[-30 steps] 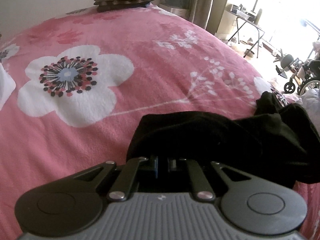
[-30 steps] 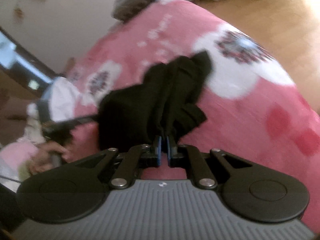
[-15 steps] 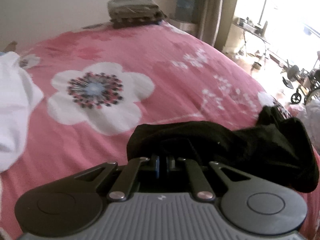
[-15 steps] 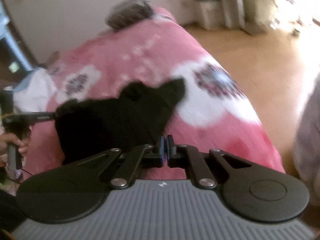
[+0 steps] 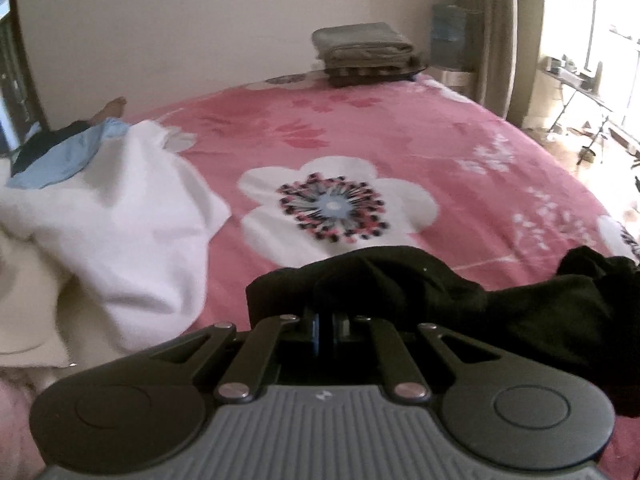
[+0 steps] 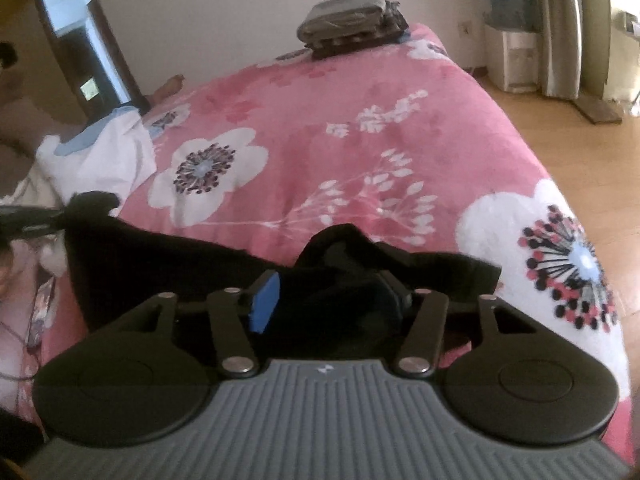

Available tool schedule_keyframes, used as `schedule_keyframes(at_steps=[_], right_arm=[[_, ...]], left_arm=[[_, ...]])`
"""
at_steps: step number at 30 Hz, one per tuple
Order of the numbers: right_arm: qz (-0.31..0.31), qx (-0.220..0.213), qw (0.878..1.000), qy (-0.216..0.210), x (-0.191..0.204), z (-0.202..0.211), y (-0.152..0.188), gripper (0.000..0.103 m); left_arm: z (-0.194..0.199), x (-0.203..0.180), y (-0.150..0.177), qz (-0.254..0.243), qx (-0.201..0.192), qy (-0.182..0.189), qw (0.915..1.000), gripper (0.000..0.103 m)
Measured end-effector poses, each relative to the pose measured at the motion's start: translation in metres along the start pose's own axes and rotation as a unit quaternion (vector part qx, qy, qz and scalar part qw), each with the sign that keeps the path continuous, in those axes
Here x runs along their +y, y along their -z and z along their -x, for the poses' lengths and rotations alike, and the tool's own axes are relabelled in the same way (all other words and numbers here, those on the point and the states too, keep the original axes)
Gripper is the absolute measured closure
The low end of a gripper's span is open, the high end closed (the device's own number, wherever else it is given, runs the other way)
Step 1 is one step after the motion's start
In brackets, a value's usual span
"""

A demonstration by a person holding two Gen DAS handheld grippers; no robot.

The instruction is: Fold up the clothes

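In the left wrist view, the left tool [image 5: 328,326] is seen clamped shut on one end of the crumpled black cloth garment [image 5: 460,300], as in the earlier frames. More of the rumpled white garment [image 5: 120,232] near the left edge of the bed has come into view, and the stack of folded olive and dark clothes [image 5: 364,54] at the far edge is seen higher up. The black garment is stretched toward the right edge of the pink floral bed cover [image 5: 400,140].

In the right wrist view, the right tool [image 6: 332,300], shut on the black garment [image 6: 180,264] before, has just been opening; its blue pads [image 6: 264,300] are spread, with cloth lying loose between them. The garment's long axis runs along the near edge of the bed [image 6: 320,128], ending at the left tool [image 6: 36,220].
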State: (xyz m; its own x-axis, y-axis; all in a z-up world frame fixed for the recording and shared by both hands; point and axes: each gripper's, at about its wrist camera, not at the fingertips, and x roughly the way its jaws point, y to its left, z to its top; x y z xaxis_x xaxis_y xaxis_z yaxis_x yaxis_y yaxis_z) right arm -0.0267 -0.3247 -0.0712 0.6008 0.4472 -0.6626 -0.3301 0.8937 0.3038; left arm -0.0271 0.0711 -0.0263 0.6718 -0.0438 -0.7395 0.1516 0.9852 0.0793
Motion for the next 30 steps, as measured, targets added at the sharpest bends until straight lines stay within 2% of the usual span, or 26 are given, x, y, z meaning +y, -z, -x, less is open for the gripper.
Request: schedule_keyframes(at_steps=[2,4,5,9,10,11,12,14,17,20,24,26,30], right_arm=[[-0.013,0.016,1.0,-0.011,-0.003,-0.012,0.002,0.048],[-0.031,0.035,0.999,-0.024,-0.006,-0.019,0.006,0.048],[-0.04,0.044,0.998,-0.031,-0.008,-0.022,0.008,0.048],[-0.064,0.046,0.995,-0.053,-0.011,-0.019,0.013,0.051],[-0.068,0.046,0.995,-0.058,-0.012,-0.018,0.014,0.053],[-0.07,0.046,0.994,-0.064,-0.013,-0.019,0.014,0.066],[-0.072,0.047,0.994,-0.071,-0.013,-0.018,0.015,0.086],[-0.075,0.045,0.992,-0.091,-0.011,-0.016,0.015,0.092],[-0.053,0.015,0.985,-0.162,0.007,0.003,0.017,0.095],[-0.023,0.015,0.971,-0.238,0.03,0.019,0.024,0.095],[0.021,0.073,0.944,-0.32,0.063,0.028,0.038,0.095],[0.04,0.109,0.932,-0.344,0.076,0.027,0.05,0.095],[0.069,0.173,0.912,-0.365,0.092,0.024,0.071,0.095]], left_arm=[[-0.005,0.008,0.002,0.007,0.025,0.016,0.9995,0.095],[-0.006,0.018,0.003,0.029,0.038,0.037,0.9981,0.081],[-0.003,0.022,0.003,0.032,0.031,0.039,0.9982,0.078],[0.012,0.032,0.0,0.029,-0.018,0.034,0.9988,0.048],[0.014,0.031,-0.002,0.026,-0.026,0.043,0.9984,0.045],[0.015,0.029,-0.003,0.022,-0.033,0.053,0.9978,0.045],[0.013,0.025,-0.006,0.016,-0.03,0.066,0.9972,0.044],[0.003,0.009,-0.009,-0.003,-0.023,0.092,0.9955,0.043],[-0.011,-0.016,-0.011,-0.033,-0.016,0.124,0.9916,0.042],[-0.027,-0.039,-0.012,-0.048,-0.006,0.159,0.986,0.042],[-0.052,-0.062,-0.014,-0.053,0.016,0.193,0.9797,0.042],[-0.061,-0.071,-0.015,-0.059,0.027,0.206,0.9765,0.042],[-0.073,-0.082,-0.011,-0.085,0.043,0.188,0.9775,0.042]])
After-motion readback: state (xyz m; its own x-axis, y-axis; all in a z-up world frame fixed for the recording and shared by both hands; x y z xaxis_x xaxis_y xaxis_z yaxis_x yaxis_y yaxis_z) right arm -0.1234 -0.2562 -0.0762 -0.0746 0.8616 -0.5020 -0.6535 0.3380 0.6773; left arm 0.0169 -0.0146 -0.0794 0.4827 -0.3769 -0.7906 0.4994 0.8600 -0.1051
